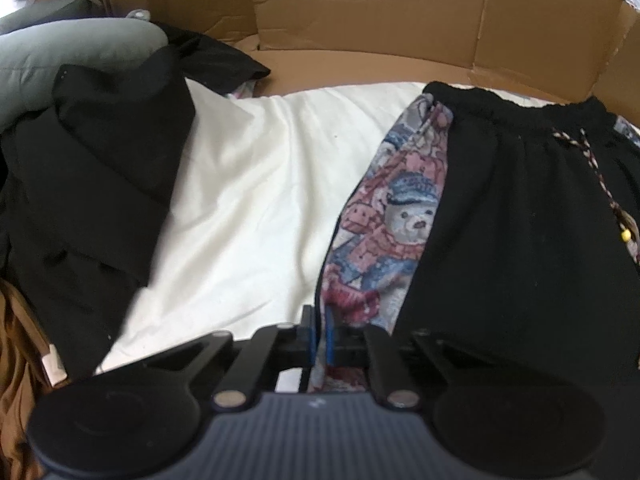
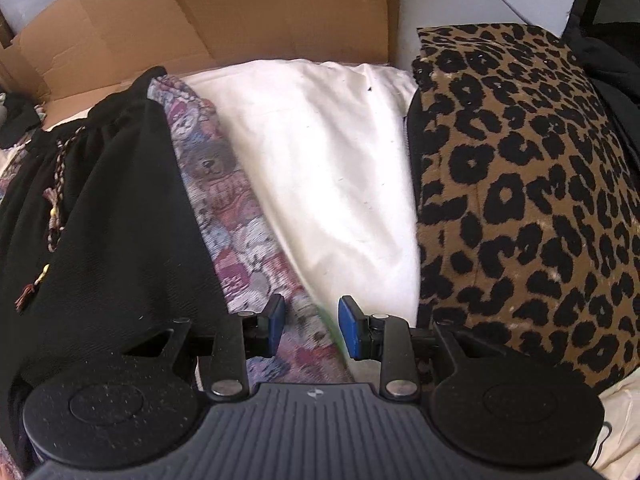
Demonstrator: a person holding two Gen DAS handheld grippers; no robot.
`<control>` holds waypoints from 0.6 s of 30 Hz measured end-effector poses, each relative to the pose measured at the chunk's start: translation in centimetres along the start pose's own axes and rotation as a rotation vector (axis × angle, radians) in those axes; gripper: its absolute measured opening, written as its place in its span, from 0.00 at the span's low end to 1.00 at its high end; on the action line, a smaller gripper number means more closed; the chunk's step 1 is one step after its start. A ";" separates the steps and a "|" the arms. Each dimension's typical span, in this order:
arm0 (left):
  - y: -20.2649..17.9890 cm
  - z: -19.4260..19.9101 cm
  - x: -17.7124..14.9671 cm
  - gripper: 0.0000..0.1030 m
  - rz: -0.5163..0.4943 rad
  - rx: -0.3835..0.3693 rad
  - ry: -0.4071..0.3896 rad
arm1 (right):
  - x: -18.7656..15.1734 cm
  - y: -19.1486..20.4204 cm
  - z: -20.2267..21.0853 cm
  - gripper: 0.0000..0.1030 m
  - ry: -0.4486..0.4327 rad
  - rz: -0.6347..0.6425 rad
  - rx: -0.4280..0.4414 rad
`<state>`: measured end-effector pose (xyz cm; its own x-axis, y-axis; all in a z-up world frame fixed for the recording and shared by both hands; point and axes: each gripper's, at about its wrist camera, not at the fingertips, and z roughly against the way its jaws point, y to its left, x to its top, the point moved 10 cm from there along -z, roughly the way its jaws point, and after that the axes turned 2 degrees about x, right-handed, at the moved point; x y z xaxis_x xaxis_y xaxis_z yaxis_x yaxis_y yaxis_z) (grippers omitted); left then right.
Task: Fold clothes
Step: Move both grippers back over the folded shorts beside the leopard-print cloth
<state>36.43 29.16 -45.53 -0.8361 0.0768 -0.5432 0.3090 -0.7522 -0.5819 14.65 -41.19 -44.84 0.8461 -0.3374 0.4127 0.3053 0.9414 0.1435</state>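
Black pants point(image 1: 500, 220) with a bear-patterned side strip point(image 1: 396, 208) and a braided drawstring point(image 1: 600, 176) lie spread on a white sheet point(image 1: 248, 200). My left gripper point(image 1: 320, 338) is shut on the near edge of the patterned strip, and the fabric is pinched between its blue pads. In the right wrist view the same pants point(image 2: 112, 208) lie at the left, with their other patterned strip point(image 2: 236, 220) running toward me. My right gripper point(image 2: 312, 326) stands open just above that strip. Its blue pads point(image 2: 276, 320) are apart, with the strip's edge lying between them.
A crumpled black garment point(image 1: 92, 184) and a grey-green pillow point(image 1: 60, 56) lie at the left, with brown fabric point(image 1: 16, 340) beside them. Cardboard walls point(image 1: 360, 8) stand behind the sheet. A leopard-print item point(image 2: 520, 200) rests at the right of the white sheet point(image 2: 328, 160).
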 end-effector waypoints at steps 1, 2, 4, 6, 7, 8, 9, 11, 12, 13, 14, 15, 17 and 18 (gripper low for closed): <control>0.0 0.0 0.0 0.05 0.002 0.003 -0.003 | 0.2 -0.1 -0.2 0.35 -0.004 0.002 -0.001; 0.0 0.0 0.0 0.05 0.001 0.006 -0.005 | 0.4 -0.3 -0.3 0.35 -0.008 0.004 -0.001; 0.1 -0.1 0.1 0.05 0.010 0.014 -0.012 | 0.9 -0.4 -0.7 0.35 -0.017 0.010 0.009; 0.2 -0.2 0.2 0.05 0.027 0.020 -0.020 | 1.4 -0.3 -1.0 0.35 -0.023 0.012 0.018; 0.2 -0.2 0.2 0.05 0.036 0.023 -0.025 | 1.6 -0.1 -1.2 0.35 -0.027 0.015 0.027; 0.2 -0.3 0.2 0.05 0.042 0.027 -0.031 | 1.8 0.1 -1.5 0.35 -0.028 0.024 0.040; 0.2 -0.3 0.2 0.05 0.046 0.032 -0.037 | 1.9 0.4 -1.8 0.35 -0.026 0.034 0.053; 0.1 -0.3 0.2 0.05 0.045 0.043 -0.042 | 2.1 0.9 -2.4 0.35 -0.016 0.047 0.075; 0.2 -0.2 0.2 0.05 0.044 0.046 -0.043 | 2.1 1.2 -2.7 0.35 -0.009 0.051 0.085; 0.3 -0.1 0.3 0.05 0.045 0.049 -0.045 | 2.1 1.4 -2.8 0.35 -0.010 0.063 0.084; 0.4 0.0 0.3 0.05 0.051 0.053 -0.050 | 2.1 1.7 -2.9 0.35 -0.010 0.076 0.083; 0.7 0.2 0.5 0.05 0.068 0.057 -0.062 | 2.2 1.9 -2.8 0.35 -0.021 0.092 0.075; 1.2 0.4 0.6 0.05 0.086 0.062 -0.072 | 2.8 2.2 -2.4 0.35 -0.054 0.092 0.084; 1.3 0.4 0.6 0.05 0.090 0.062 -0.074 | 3.1 2.4 -2.1 0.35 -0.070 0.085 0.096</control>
<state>36.12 28.01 -46.38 -0.8380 -0.0396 -0.5443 0.3576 -0.7932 -0.4929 18.92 -40.00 -45.14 0.8336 -0.2583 0.4882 0.1878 0.9638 0.1892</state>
